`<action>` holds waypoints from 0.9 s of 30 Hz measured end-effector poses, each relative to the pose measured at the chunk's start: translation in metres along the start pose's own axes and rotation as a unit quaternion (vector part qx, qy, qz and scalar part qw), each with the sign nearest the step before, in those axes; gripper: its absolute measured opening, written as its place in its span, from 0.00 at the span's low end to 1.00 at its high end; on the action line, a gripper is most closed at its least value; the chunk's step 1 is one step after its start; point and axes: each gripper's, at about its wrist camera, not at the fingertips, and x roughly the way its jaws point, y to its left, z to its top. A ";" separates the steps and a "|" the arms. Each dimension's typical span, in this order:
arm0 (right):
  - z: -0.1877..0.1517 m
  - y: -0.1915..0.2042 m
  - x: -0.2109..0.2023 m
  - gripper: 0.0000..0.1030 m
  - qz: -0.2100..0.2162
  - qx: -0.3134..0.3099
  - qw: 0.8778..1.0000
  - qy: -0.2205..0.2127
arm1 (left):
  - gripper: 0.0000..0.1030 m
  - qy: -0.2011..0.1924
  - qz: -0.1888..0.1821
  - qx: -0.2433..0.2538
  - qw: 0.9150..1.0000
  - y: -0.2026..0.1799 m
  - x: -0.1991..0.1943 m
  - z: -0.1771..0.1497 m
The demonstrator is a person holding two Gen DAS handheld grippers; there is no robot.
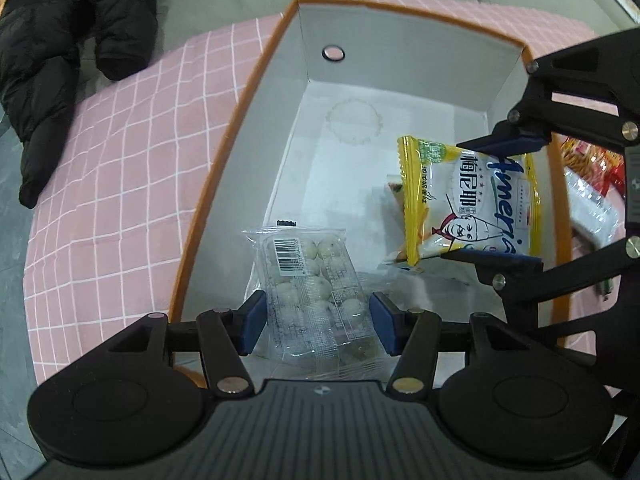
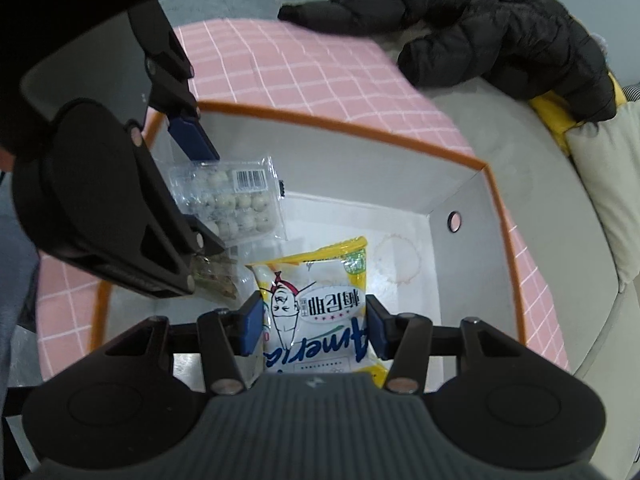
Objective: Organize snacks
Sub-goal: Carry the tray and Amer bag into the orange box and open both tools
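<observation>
Left gripper [image 1: 318, 322] clamped on clear tray pack [image 1: 316, 284], frame bottom-centre; right gripper [image 2: 314, 326] clamped on yellow snack bag [image 2: 320, 312]. Both over the orange-rimmed box [image 1: 408, 56] interior.

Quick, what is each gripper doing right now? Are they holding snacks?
Left gripper: closed on the clear pack of round snacks, over the box.
Right gripper: closed on the yellow snack bag, over the same box.

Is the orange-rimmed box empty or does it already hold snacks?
Not empty. A snack packet lies on the floor of the box, partly hidden behind the yellow snack bag the right gripper holds.
</observation>
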 end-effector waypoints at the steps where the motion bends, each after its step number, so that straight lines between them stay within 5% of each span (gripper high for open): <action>1: 0.001 0.000 0.004 0.48 0.001 0.000 1.000 0.004 | 0.62 0.005 0.001 0.004 1.000 -0.001 0.004 0.000; 16: -0.010 -0.009 0.030 0.49 0.026 0.024 0.999 0.039 | 0.67 0.025 -0.020 0.011 0.999 -0.007 0.023 0.000; 21: -0.009 -0.007 0.019 0.59 0.023 0.016 0.999 0.030 | 0.73 0.013 -0.029 0.016 0.999 -0.006 0.016 0.000; 23: -0.011 -0.005 0.010 0.70 0.015 0.013 0.999 0.025 | 0.74 0.007 -0.028 0.016 0.999 -0.006 0.009 -0.002; 27: -0.017 -0.004 -0.009 0.70 0.003 0.013 1.000 0.013 | 0.74 -0.007 -0.022 0.010 1.000 -0.008 -0.007 -0.004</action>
